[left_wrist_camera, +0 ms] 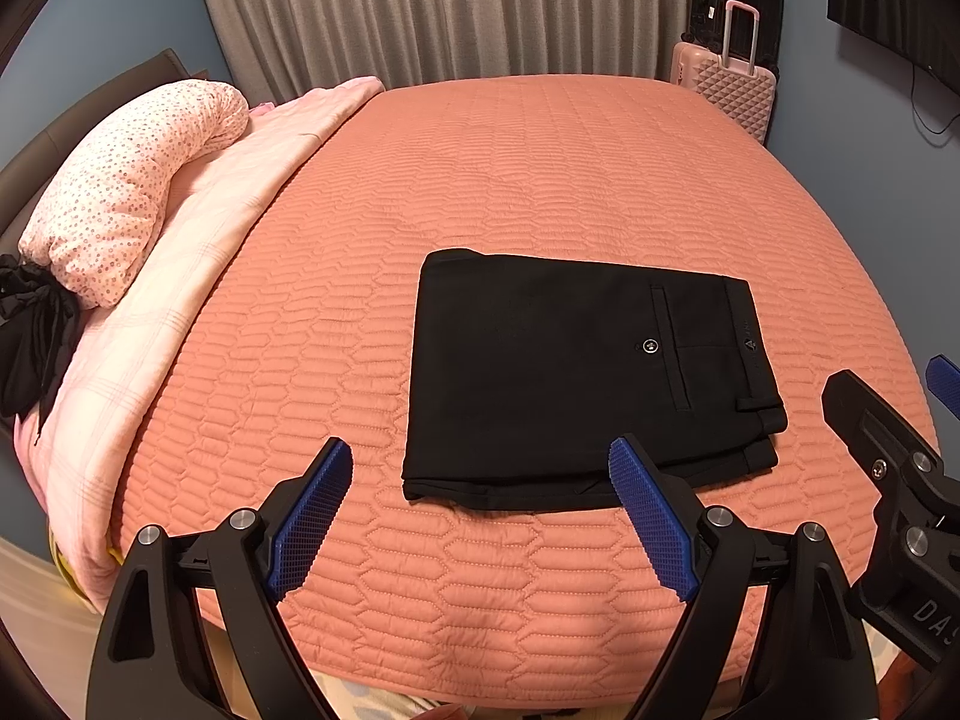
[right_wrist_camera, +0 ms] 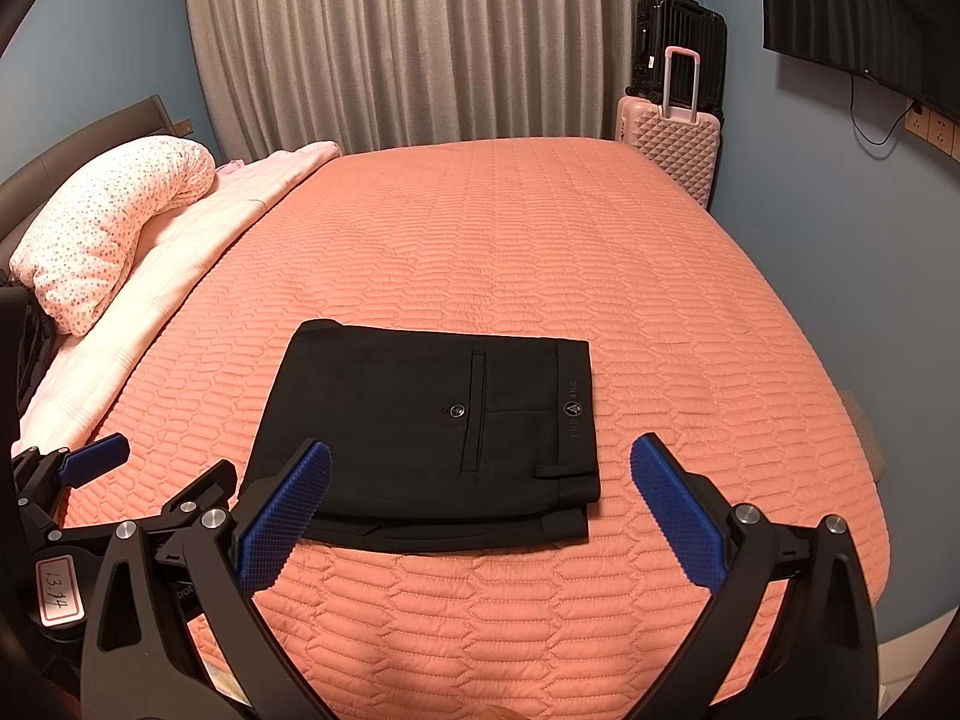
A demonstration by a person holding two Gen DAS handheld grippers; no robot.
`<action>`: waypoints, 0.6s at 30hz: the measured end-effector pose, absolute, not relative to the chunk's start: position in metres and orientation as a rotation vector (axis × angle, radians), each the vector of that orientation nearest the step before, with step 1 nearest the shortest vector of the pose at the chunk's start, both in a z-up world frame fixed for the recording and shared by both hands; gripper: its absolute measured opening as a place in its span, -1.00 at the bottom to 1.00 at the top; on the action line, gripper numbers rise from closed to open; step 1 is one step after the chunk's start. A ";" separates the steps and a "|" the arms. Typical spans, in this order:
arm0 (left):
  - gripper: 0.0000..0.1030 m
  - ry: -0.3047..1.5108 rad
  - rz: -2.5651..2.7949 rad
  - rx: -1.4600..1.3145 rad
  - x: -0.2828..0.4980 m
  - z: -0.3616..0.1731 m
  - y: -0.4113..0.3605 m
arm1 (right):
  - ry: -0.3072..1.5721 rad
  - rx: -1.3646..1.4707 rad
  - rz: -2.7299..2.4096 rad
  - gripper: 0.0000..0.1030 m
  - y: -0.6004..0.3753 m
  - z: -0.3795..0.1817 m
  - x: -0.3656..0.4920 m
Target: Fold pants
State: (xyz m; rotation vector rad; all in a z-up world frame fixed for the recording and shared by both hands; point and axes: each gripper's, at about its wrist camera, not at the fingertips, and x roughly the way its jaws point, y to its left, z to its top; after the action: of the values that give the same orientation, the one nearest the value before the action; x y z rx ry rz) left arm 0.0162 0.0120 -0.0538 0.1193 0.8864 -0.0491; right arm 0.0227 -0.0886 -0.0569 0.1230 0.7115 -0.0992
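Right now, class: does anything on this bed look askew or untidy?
Only slightly: the folded black pants lie flat, but a lower layer sticks out past the top fold along the near edge. Nothing else stands out.

Both cameras look from the near edge of the bed (left_wrist_camera: 540, 180) toward the far curtain (right_wrist_camera: 420, 48). They sit close together, left and right, sharing the bed.

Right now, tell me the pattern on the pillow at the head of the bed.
The pillow is pale pink with small red dotted circles, clearest in the left wrist view.
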 end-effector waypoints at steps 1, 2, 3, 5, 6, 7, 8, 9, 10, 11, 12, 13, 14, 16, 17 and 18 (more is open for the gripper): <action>0.66 0.886 -0.050 0.119 0.016 -0.053 0.012 | 0.711 0.122 -0.100 0.91 -0.088 -0.057 0.023; 0.66 0.885 -0.052 0.120 0.016 -0.053 0.013 | 0.711 0.122 -0.098 0.91 -0.089 -0.057 0.023; 0.66 0.884 -0.055 0.123 0.016 -0.052 0.013 | 0.712 0.123 -0.098 0.91 -0.089 -0.057 0.023; 0.66 0.885 -0.061 0.126 0.016 -0.053 0.013 | 0.713 0.125 -0.098 0.91 -0.089 -0.057 0.023; 0.66 0.884 -0.069 0.126 0.015 -0.053 0.014 | 0.713 0.124 -0.099 0.91 -0.088 -0.056 0.023; 0.66 0.881 -0.074 0.125 0.015 -0.053 0.014 | 0.713 0.123 -0.100 0.91 -0.088 -0.056 0.023; 0.66 0.871 -0.081 0.128 0.014 -0.052 0.014 | 0.714 0.122 -0.101 0.91 -0.087 -0.055 0.023; 0.66 0.864 -0.080 0.132 0.013 -0.053 0.015 | 0.714 0.122 -0.102 0.91 -0.086 -0.055 0.023; 0.66 0.852 -0.069 0.139 0.012 -0.053 0.015 | 0.715 0.122 -0.101 0.91 -0.085 -0.055 0.023; 0.67 0.834 -0.054 0.155 0.010 -0.053 0.014 | 0.715 0.123 -0.103 0.91 -0.085 -0.056 0.023; 0.67 0.820 -0.040 0.167 0.009 -0.053 0.014 | 0.715 0.122 -0.102 0.91 -0.085 -0.056 0.023; 0.67 0.815 -0.037 0.170 0.009 -0.053 0.014 | 0.715 0.122 -0.102 0.91 -0.084 -0.055 0.023; 0.67 0.815 -0.039 0.164 0.009 -0.053 0.015 | 0.714 0.122 -0.103 0.91 -0.085 -0.055 0.023; 0.67 0.822 -0.046 0.150 0.010 -0.054 0.017 | 0.713 0.123 -0.104 0.91 -0.084 -0.056 0.022; 0.67 0.820 -0.037 0.147 0.011 -0.054 0.018 | 0.714 0.124 -0.105 0.91 -0.085 -0.056 0.023; 0.67 0.818 -0.035 0.152 0.011 -0.054 0.018 | 0.713 0.124 -0.105 0.91 -0.085 -0.057 0.022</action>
State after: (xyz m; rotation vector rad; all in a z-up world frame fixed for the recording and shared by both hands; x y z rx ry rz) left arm 0.0108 0.0179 -0.0542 0.1517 0.8182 -0.0352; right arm 0.0220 -0.0849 -0.0566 0.1242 0.7134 -0.1054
